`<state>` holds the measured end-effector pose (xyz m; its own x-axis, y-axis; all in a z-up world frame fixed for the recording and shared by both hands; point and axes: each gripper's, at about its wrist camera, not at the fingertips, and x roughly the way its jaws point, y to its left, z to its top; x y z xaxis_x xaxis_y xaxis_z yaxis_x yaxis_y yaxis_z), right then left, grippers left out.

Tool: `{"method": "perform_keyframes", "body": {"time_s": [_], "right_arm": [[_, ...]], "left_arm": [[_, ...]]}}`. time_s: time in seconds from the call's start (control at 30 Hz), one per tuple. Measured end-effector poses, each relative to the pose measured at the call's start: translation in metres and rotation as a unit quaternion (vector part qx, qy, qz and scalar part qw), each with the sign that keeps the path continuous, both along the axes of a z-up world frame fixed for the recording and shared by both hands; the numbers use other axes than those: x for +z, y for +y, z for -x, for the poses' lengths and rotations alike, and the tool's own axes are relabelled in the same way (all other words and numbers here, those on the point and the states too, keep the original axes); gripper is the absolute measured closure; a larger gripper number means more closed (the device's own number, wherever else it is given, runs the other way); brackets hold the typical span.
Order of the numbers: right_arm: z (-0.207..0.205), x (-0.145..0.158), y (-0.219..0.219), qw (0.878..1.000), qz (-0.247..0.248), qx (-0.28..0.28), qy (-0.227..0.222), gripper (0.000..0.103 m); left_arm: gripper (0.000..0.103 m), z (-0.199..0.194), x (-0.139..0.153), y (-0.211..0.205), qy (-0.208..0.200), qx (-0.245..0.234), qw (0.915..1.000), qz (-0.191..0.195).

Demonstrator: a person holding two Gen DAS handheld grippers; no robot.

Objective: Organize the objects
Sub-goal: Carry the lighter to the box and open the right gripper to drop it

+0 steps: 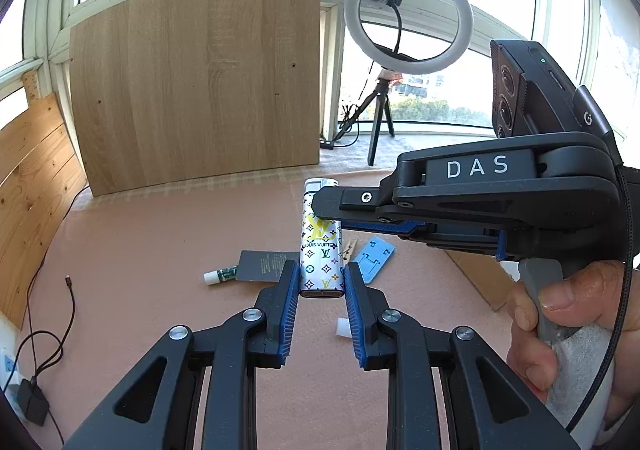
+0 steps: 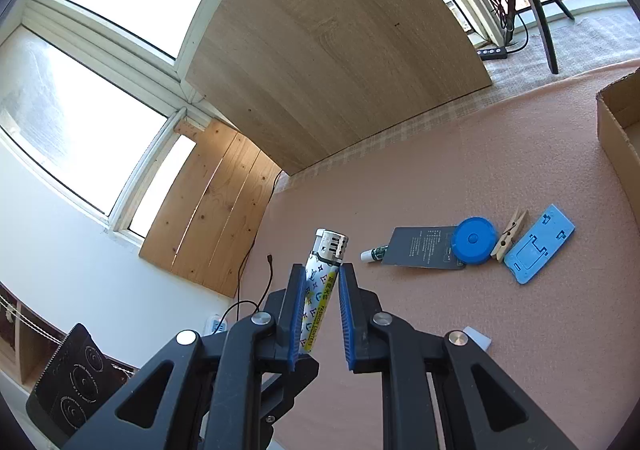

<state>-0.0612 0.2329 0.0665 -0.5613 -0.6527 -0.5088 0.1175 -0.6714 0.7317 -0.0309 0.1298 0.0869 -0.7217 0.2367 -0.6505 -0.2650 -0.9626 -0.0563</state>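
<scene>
Both your claws clamp one patterned lighter (image 1: 321, 250): left claw (image 1: 321, 282) at its base, right claw (image 2: 320, 290) on its narrow sides. Beyond the right claw, a blue tape measure (image 2: 474, 241) and clothespin (image 2: 510, 236) lie on the table (image 2: 440, 153).

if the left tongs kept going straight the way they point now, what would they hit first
Probably the right tongs, which cross just ahead and grip the same lighter that the left tongs hold. Depth is hard to judge.

Cardboard box (image 2: 618, 117) cut off rightward.
</scene>
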Motion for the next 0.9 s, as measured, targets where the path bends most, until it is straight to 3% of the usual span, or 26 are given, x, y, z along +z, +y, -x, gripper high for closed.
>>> {"method": "perform_keyframes", "body": {"time_s": [0.3,0.77,0.83,0.9], "right_arm": [[-0.018,-0.003,0.085,0.997,0.02,-0.072,0.006,0.088],[-0.062,-0.018,0.247,0.98,0.02,-0.199,-0.007,0.093],[-0.062,-0.023,0.264,0.978,0.012,-0.21,-0.011,0.093],[-0.058,-0.038,0.279,0.974,-0.02,-0.222,-0.045,0.092]], "left_arm": [[0.078,0.018,-0.002,0.087,0.003,-0.072,0.9973,0.011],[0.078,0.052,-0.03,0.258,-0.007,-0.19,0.9817,0.013],[0.078,0.062,-0.044,0.282,-0.025,-0.195,0.9803,0.021],[0.064,0.075,-0.07,0.295,-0.072,-0.188,0.9792,0.028]]}}
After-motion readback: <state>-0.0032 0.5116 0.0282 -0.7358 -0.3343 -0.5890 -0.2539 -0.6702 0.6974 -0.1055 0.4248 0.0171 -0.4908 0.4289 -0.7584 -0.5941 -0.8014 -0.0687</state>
